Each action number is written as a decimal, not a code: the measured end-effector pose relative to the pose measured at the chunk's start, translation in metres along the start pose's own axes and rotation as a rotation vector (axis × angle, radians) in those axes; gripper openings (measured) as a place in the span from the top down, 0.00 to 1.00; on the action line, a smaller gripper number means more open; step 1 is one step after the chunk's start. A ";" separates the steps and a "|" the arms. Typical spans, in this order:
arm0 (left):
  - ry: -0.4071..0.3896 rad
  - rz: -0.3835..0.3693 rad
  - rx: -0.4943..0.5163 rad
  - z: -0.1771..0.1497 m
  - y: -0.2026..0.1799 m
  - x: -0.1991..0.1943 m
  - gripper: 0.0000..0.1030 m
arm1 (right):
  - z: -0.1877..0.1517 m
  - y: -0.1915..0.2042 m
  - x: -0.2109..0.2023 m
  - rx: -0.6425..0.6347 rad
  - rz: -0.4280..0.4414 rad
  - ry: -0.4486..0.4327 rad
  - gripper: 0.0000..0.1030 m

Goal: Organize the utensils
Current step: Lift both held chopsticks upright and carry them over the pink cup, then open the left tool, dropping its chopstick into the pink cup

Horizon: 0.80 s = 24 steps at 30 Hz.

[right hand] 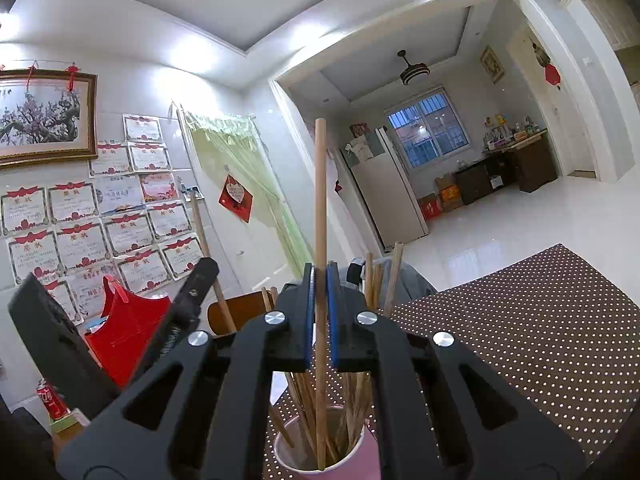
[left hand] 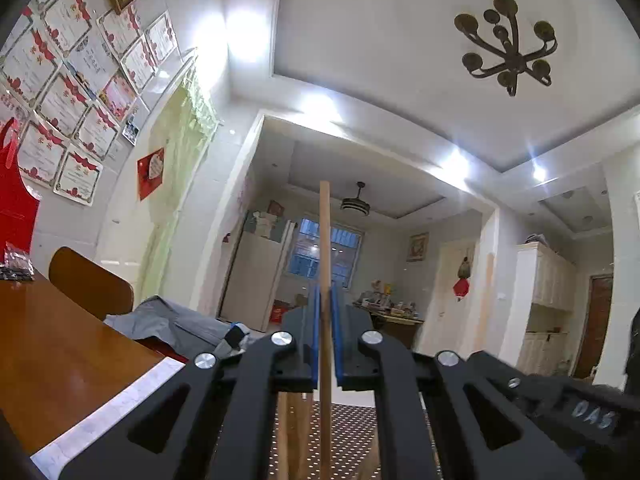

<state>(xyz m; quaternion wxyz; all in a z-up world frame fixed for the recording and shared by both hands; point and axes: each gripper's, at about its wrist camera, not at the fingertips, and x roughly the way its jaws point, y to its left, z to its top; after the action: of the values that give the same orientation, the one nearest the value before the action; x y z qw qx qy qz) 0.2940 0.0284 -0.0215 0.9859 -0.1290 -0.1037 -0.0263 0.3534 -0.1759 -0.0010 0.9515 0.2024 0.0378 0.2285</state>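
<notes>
Left wrist view: the left gripper (left hand: 326, 320) points slightly upward into the room, its blue-lined jaws pinching a single wooden chopstick (left hand: 325, 240) that stands upright between them; the stick rises above the fingertips and runs down below them, over a dotted mat (left hand: 352, 432) lying beneath the gripper. At the left lies the bare wood of the table (left hand: 60, 352), with a chair back (left hand: 90, 280) behind it and grey cloth (left hand: 176, 320) beyond the table edge. Right wrist view: the right gripper (right hand: 320, 292) is held about level, its jaws likewise pressed against a second chopstick (right hand: 320, 208), held upright, whose lower end reaches down into a pink cup (right hand: 360, 460). The cup stands on the brown dotted mat (right hand: 520, 340) directly under the gripper and contains a bundle of further chopsticks (right hand: 372, 280), their upper ends fanning out behind and to the right of the jaws. At the left of this view appears the left gripper (right hand: 200, 280), seen from the side with its own stick rising above it. A red bag (right hand: 128, 332) stands behind it, near the wall of certificates (right hand: 100, 220).
</notes>
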 end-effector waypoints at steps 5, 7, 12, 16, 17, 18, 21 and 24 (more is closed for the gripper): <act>0.026 0.014 0.012 -0.014 0.003 0.004 0.94 | -0.002 0.001 0.002 -0.007 -0.004 0.002 0.94; 0.039 0.016 0.023 -0.019 0.003 0.003 0.94 | -0.003 0.001 0.004 -0.008 -0.006 0.005 0.94; 0.084 0.019 0.033 -0.029 0.006 0.003 0.94 | -0.003 0.001 0.004 -0.008 -0.005 0.006 0.94; 0.129 0.018 0.051 -0.033 0.005 -0.003 0.94 | -0.003 0.000 0.003 -0.004 -0.003 0.003 0.94; 0.144 0.017 0.049 -0.034 0.006 -0.004 0.94 | -0.003 0.000 0.003 -0.003 -0.002 0.003 0.94; 0.160 0.010 0.042 -0.033 0.007 -0.004 0.94 | -0.003 0.000 0.003 -0.002 -0.001 0.003 0.94; 0.214 -0.008 0.014 -0.032 0.011 -0.005 0.90 | -0.002 0.000 0.002 0.001 0.003 -0.004 0.94; 0.233 -0.005 -0.006 -0.027 0.013 -0.009 0.72 | -0.002 0.002 0.000 0.002 0.008 -0.016 0.94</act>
<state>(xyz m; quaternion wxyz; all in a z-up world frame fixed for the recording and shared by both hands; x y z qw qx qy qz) 0.2912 0.0336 -0.0525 0.9908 -0.1276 0.0112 -0.0436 0.3520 -0.1735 -0.0015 0.9507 0.2052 0.0293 0.2308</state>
